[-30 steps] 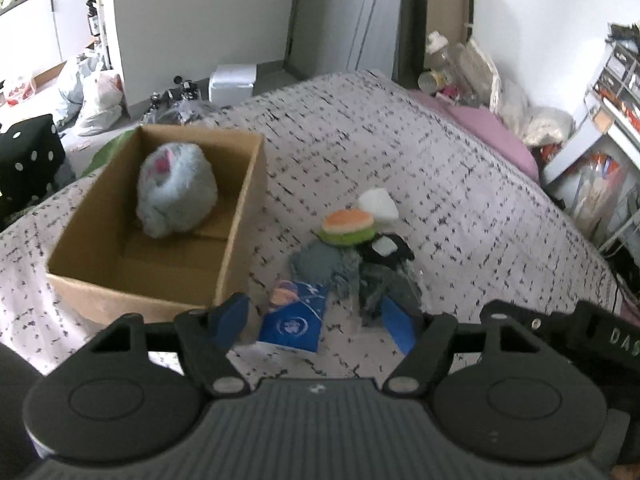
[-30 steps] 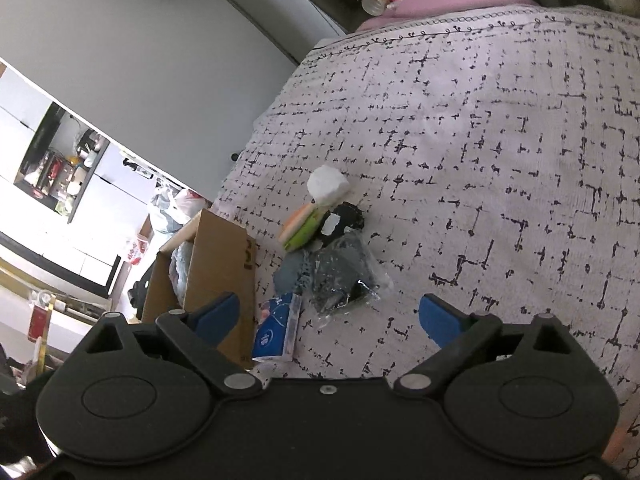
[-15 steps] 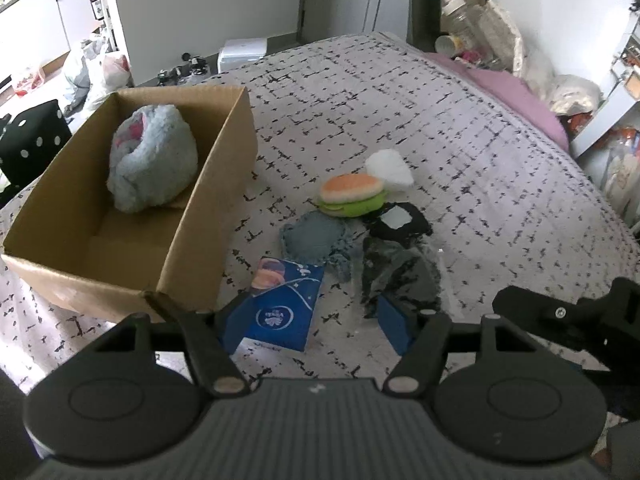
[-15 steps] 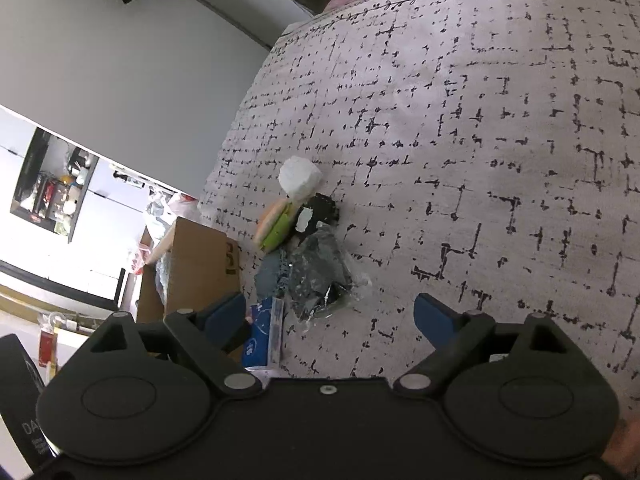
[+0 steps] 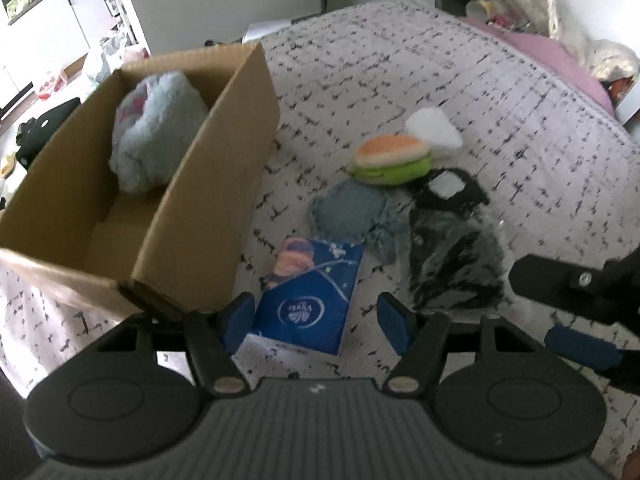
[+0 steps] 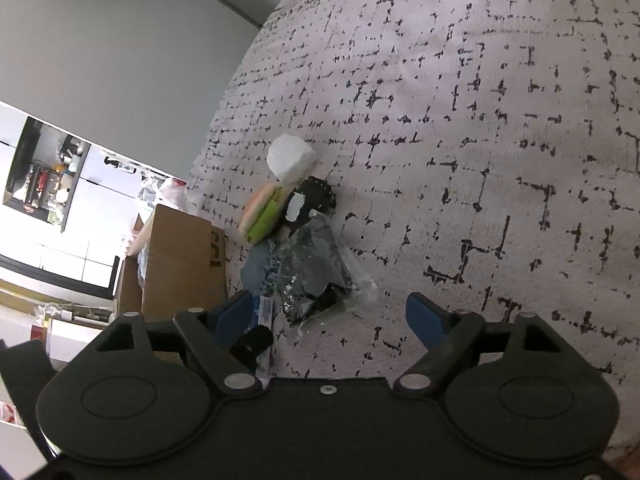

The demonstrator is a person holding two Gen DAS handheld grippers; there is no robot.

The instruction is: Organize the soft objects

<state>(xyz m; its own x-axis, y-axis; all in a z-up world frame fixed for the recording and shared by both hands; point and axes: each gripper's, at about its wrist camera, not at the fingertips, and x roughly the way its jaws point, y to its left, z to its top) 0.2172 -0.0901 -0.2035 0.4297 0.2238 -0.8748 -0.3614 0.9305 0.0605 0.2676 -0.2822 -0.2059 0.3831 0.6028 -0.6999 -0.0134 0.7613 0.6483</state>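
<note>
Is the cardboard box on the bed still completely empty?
No, a fluffy pale blue plush already sits inside the cardboard box, toward its far end.

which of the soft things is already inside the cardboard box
The fluffy light-blue plush. It alone sits inside the cardboard box; the burger toy, blue tissue pack and the rest lie on the bedspread.
</note>
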